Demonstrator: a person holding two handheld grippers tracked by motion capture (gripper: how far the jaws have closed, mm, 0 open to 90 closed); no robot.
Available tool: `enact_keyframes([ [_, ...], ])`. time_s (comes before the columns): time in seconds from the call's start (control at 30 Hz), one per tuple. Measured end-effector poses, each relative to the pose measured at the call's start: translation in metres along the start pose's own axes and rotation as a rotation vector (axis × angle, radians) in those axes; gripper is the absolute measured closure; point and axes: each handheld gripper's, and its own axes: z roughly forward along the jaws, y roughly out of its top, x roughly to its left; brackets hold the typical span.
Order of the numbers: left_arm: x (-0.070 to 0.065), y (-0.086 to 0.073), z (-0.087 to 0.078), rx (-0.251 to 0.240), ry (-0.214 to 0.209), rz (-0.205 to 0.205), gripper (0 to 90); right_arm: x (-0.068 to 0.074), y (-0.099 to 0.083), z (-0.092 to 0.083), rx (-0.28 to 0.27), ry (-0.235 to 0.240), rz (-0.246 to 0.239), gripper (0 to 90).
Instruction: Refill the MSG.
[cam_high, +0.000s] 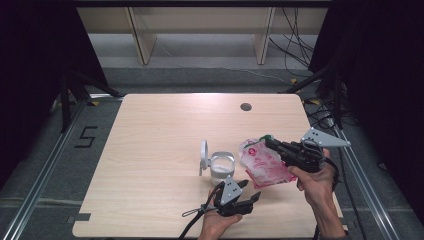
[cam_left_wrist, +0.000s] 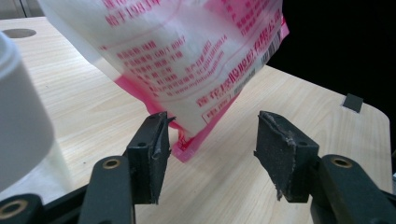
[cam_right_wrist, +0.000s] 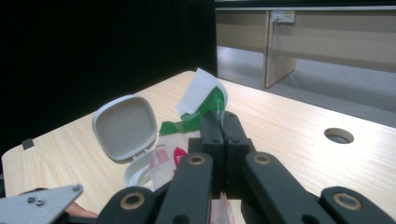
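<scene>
Right claw (cam_high: 270, 144) pinches bag (cam_high: 262, 165) aloft, left claw (cam_high: 250, 190) agape

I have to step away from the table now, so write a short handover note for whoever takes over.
Right gripper: shut on the top edge of the pink and white bag, holding it up beside the tub.
Left gripper: open, jaws either side of the bag's bottom corner, not pressing it.
White tub: on the table, hinged lid open and upright.
Done: tub opened, bag lifted.
Left: probably grip the bag's bottom with the left gripper and tip the contents into the tub; whether the bag is already open is unclear.
</scene>
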Motion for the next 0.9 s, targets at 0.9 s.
enact_keyframes([
  [0.9, 0.015, -0.011, -0.036, 0.002, 0.023, 0.037, 38.7, -0.021, -0.011, -0.010, 0.008, -0.157, -0.040, 90.0],
])
